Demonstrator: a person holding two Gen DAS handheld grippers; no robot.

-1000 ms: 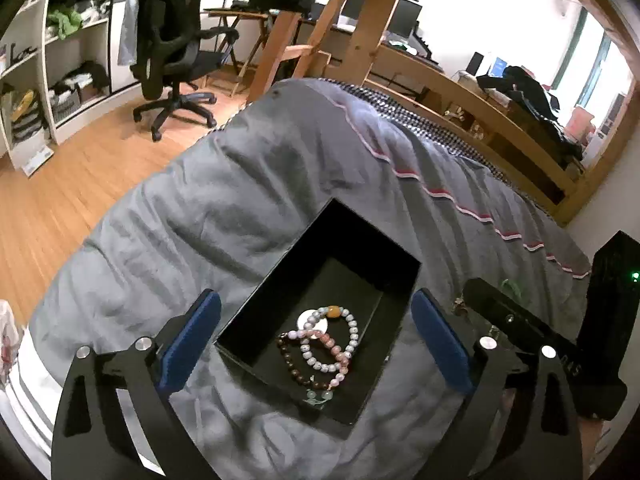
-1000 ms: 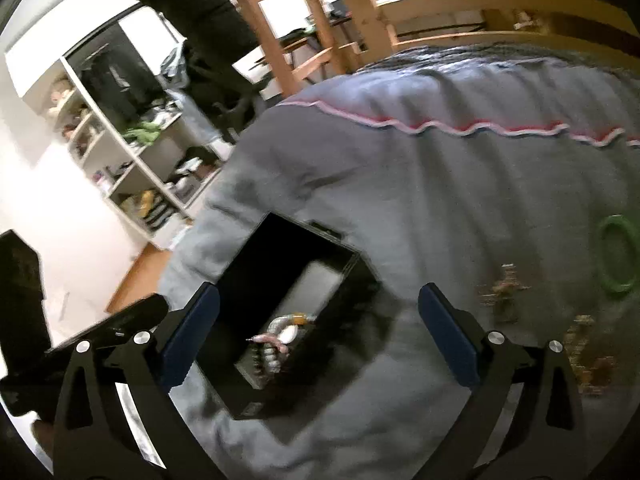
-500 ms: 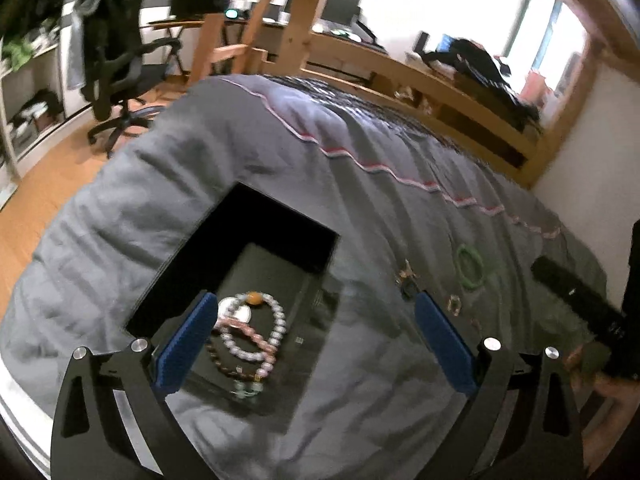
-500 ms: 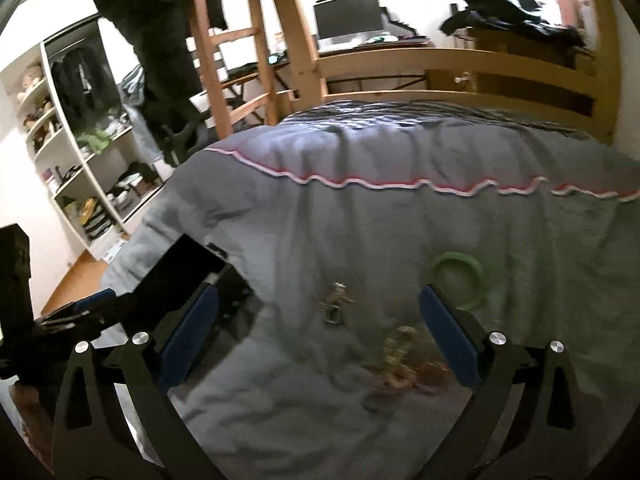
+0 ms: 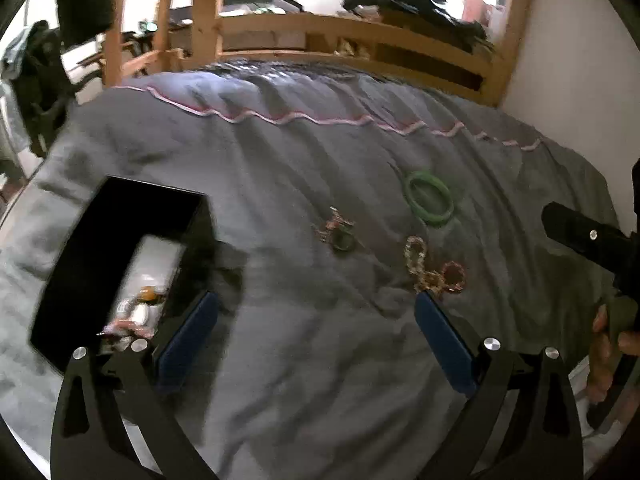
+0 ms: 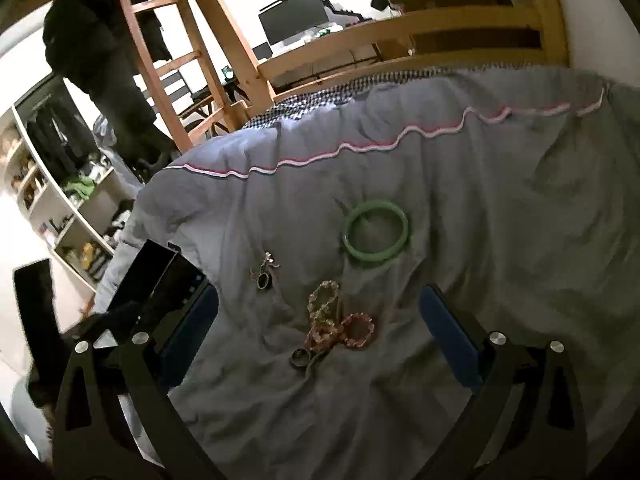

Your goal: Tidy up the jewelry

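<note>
Both grippers [image 5: 314, 334] [image 6: 318, 338] spread wide (empty); beaded bracelets [image 6: 334, 320] lie between right fingers.

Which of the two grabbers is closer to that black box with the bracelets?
Left. The left gripper hangs beside the black box; the right gripper hovers over loose jewelry farther right.

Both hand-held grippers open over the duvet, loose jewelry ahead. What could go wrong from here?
1. The beaded bracelets lie tangled in one clump with a ring; the right hand-held gripper would likely lift several pieces together or drop one.
2. The duvet is soft and wrinkled, so fingers could pinch fabric or press the small charm into a fold.
3. The black box sits on bedding and may tip if bumped.
</note>
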